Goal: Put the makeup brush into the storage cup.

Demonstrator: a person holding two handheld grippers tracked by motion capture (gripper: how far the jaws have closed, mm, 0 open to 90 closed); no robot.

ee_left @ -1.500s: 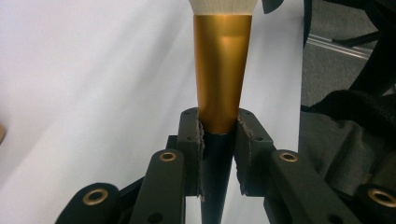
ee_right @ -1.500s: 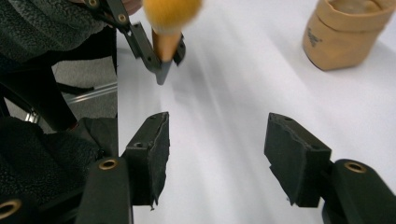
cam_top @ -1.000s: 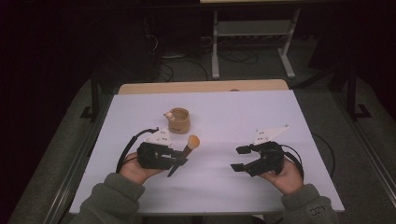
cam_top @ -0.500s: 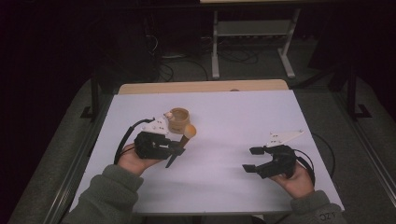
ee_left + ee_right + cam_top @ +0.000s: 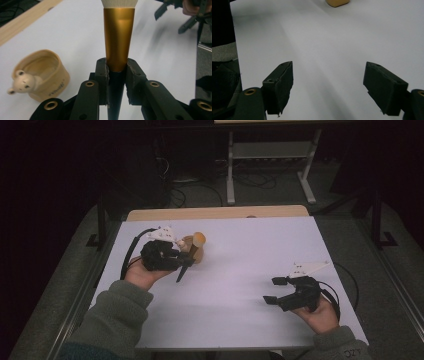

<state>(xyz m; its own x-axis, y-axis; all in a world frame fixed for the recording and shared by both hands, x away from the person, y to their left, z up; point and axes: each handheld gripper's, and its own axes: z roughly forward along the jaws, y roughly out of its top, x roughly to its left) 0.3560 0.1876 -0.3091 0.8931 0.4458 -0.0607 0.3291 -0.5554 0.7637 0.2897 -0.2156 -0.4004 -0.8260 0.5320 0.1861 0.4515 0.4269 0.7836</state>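
Observation:
My left gripper (image 5: 187, 257) is shut on a makeup brush (image 5: 198, 239) with a gold ferrule (image 5: 118, 37), pale bristles and a black handle. The pads clamp it where the ferrule meets the handle, and it is held off the table. The brush head hangs close over a small beige wooden cup (image 5: 196, 255) with a little bear figure on its rim (image 5: 22, 81). My right gripper (image 5: 270, 290) sits low at the near right of the white table. Its jaws have just been opening and stand wide apart (image 5: 328, 82) with nothing between them.
The white tabletop (image 5: 250, 255) has a wooden strip along its far edge (image 5: 215, 212). Beyond it are a dark floor, cables and a metal stand (image 5: 270, 155). The cup's base (image 5: 337, 2) shows far ahead of my right gripper.
My left hand has lifted the brush and carried it away from the person, up to the cup. My right hand has drifted right toward the near edge, and its jaws have spread wider.

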